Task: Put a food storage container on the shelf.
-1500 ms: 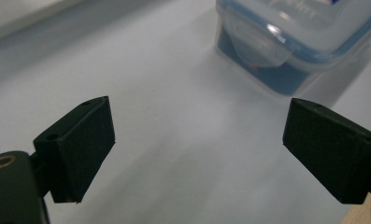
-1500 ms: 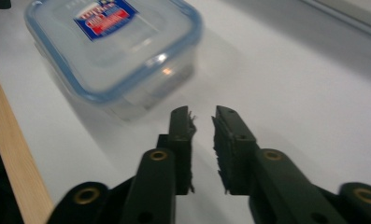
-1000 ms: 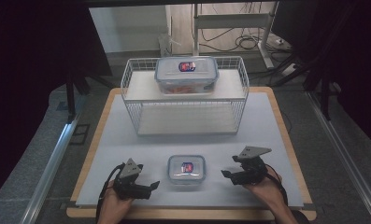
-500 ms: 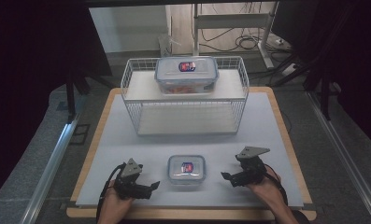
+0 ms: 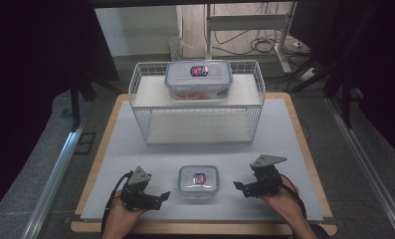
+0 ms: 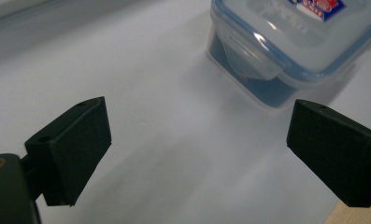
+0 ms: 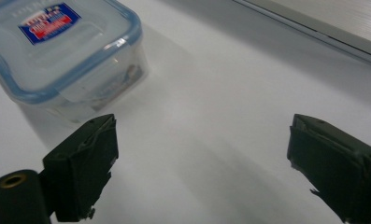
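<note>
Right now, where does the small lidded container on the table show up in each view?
High view: small container at bottom centre, between the two claws.
Left gripper view: upper right, beyond the open jaws.
Right gripper view: upper left, beyond the open jaws.
Shared landmark: red and blue label on its lid.

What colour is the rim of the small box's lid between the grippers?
Blue, around a clear lid on the small box; the right gripper view shows it best.

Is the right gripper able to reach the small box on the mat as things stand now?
Probably yes. The right gripper stands open just beside the small box, jaws pointing toward it, with bare mat between them. Its jaws have just been opening, nothing between them.
</note>
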A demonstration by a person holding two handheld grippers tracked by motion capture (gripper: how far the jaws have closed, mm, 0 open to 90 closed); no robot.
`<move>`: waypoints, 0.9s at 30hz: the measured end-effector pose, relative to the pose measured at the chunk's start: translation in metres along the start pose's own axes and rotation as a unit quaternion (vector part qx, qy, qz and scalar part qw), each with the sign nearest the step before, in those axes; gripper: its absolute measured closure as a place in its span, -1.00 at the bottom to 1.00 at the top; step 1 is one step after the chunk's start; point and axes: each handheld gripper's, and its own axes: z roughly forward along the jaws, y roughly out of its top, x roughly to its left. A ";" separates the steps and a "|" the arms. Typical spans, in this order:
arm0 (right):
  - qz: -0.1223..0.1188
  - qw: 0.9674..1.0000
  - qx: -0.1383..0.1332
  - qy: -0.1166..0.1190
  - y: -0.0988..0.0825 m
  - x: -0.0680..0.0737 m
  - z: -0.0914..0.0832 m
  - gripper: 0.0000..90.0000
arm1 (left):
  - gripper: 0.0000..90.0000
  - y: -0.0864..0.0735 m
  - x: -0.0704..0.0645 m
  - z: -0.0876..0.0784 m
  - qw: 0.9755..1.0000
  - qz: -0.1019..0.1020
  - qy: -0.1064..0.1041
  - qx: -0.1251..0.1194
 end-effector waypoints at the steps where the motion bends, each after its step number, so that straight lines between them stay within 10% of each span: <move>1: 0.002 1.000 0.001 0.004 0.001 0.001 0.000 -0.86 | -0.86 0.002 0.001 -0.001 1.000 -0.005 -0.006 -0.004; 19: 0.016 0.995 0.028 0.096 0.038 0.030 0.021 -0.31 | -0.61 0.040 0.006 0.030 0.995 -0.036 -0.097 0.014; 27: 0.061 0.984 0.061 0.155 0.041 0.028 0.045 -0.41 | -0.68 0.041 0.004 0.053 0.983 -0.063 -0.168 0.042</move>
